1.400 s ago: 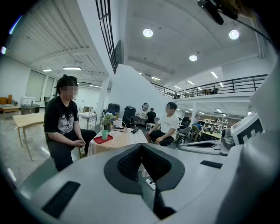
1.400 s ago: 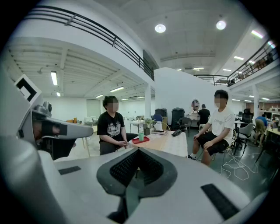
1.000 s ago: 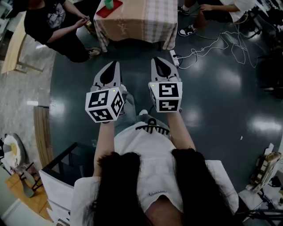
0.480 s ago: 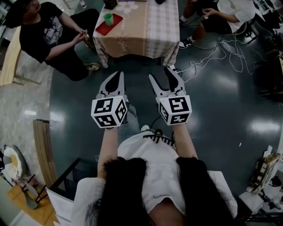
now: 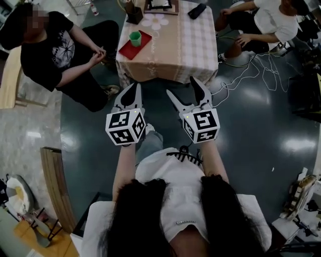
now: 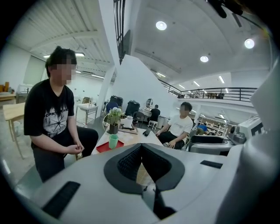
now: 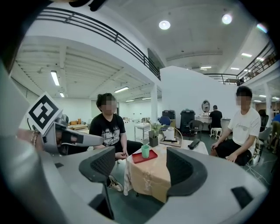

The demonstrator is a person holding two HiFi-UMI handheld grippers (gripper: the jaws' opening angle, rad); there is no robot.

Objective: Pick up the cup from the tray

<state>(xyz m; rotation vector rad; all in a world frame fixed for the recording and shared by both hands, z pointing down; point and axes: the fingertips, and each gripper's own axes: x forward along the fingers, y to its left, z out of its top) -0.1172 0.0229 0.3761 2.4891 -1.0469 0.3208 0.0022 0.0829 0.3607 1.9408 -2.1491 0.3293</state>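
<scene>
A green cup (image 5: pixel 135 38) stands upright on a red tray (image 5: pixel 131 50) at the near left corner of a small cloth-covered table (image 5: pixel 175 50). Both grippers hover over the dark floor, short of the table. My left gripper (image 5: pixel 133 90) is shut and empty. The jaws of my right gripper (image 5: pixel 182 88) are opening, with nothing between them. In the right gripper view the cup (image 7: pixel 145 151) and tray (image 7: pixel 144 156) show far beyond the right gripper (image 7: pixel 141 162). The left gripper view has the cup (image 6: pixel 113 141) above the closed left gripper (image 6: pixel 141 148).
A person in a black shirt (image 5: pixel 55 45) sits left of the table, close to the tray. Another in a white shirt (image 5: pixel 266 20) sits at its right. A plant pot (image 5: pixel 134 14), a frame and a dark remote (image 5: pixel 197 11) lie on the table. Cables (image 5: pixel 251 60) trail on the floor.
The right gripper's jaws have gone from shut to wide apart. Both grippers and the view have moved forward, so the table, tray and cup now show more fully.
</scene>
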